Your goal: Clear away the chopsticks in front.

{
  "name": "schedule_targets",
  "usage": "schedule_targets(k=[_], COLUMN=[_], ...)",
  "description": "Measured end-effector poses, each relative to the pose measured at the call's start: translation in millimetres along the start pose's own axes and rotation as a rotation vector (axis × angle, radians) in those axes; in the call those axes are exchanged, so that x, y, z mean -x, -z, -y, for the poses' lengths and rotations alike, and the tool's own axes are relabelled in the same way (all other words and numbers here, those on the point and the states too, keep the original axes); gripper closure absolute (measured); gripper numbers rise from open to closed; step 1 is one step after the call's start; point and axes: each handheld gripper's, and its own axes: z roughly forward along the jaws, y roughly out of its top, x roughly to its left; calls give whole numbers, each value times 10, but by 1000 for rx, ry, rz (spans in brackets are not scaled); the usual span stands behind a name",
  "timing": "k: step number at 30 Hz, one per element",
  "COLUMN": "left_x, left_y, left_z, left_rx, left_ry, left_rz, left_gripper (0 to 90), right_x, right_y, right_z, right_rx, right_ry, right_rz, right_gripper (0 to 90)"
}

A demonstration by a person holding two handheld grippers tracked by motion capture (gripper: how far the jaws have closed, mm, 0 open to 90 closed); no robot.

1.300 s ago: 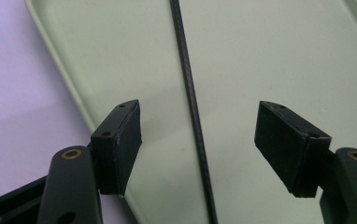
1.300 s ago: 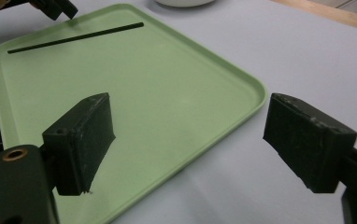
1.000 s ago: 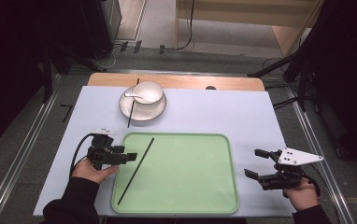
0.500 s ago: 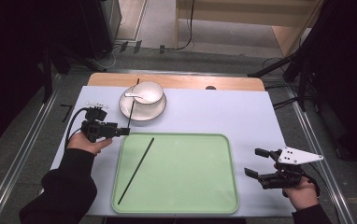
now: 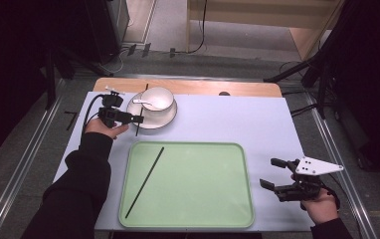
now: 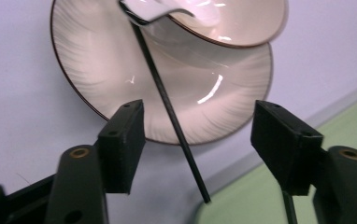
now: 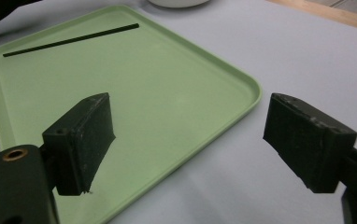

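Black chopstick [image 6: 169, 107] lies propped across the plate [image 5: 169, 118] rim, its free end reaching toward the green tray [image 5: 203, 199]. Left gripper [image 6: 197, 140] straddles it, jaws spread and just closing, pads not yet touching. Step in hand, by my reading: picking up this second stick. Next move calls for closing squarely on the thin shaft. Tray holds one chopstick [image 5: 145, 180]; the bowl [image 5: 158, 97] holds a white spoon [image 5: 143, 102]. Right gripper [image 5: 278, 175] hangs spread, empty, beside the tray.
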Motion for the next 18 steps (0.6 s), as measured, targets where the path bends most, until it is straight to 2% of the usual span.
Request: schedule_targets(k=[8, 12, 18], left_x=[-60, -101, -123], left_y=[-269, -384, -487], left_z=[-50, -48, -33], left_rx=[-6, -18, -39], left_ry=[40, 81, 110], left_rz=[-54, -49, -54], left_gripper=[503, 532, 673], right_x=[2, -3, -7], right_y=[9, 17, 19], right_z=[7, 3, 5], right_rx=[2, 7, 4], right_ry=[0, 0, 0], right_rz=[2, 5, 6], right_gripper=[164, 164, 164])
